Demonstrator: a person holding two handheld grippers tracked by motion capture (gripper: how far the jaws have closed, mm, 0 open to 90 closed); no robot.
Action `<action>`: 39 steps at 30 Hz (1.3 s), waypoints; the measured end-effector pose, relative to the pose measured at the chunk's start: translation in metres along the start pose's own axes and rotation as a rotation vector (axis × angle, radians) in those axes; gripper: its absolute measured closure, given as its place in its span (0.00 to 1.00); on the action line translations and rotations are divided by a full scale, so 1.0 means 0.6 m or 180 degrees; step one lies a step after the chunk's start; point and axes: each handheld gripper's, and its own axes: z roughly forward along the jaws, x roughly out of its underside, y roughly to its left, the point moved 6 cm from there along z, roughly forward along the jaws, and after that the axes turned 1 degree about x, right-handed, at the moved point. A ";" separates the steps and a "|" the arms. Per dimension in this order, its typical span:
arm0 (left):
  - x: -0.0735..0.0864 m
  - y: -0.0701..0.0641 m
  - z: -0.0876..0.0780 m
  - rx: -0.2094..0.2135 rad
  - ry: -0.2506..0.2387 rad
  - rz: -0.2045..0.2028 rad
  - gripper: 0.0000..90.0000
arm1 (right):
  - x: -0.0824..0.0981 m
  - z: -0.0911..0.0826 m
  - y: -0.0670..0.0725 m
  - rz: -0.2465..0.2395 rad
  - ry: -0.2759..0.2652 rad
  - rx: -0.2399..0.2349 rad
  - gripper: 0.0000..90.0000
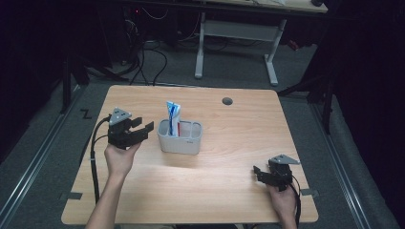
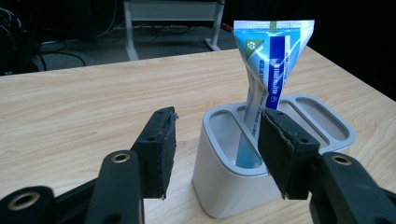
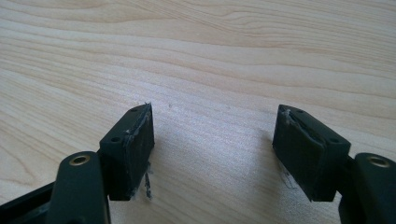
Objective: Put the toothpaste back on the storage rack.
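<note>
Obstacle: the grey holder [image 1: 180, 138] with the toothpaste tube [image 1: 173, 117] upright in it stands just at 3 o'clock of your left hand-held gripper [image 1: 143, 130] | Free: bare desk [image 1: 239, 143] from the holder's 3 to 6 o'clock | Right hand-held gripper [image 1: 256, 171]: you have open wood all around, holder well apart at 10 o'clock

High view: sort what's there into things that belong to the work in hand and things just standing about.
In the work:
toothpaste tube, upright in the holder
grey holder
left gripper, open beside the holder

Standing about:
right gripper, open over bare table
white desk frame behind
</note>
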 end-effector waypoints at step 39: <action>0.032 0.039 -0.055 -0.0219 -0.0089 -0.0109 0.52 | 0.000 0.000 0.000 0.0000 0.0001 0.0001 0.33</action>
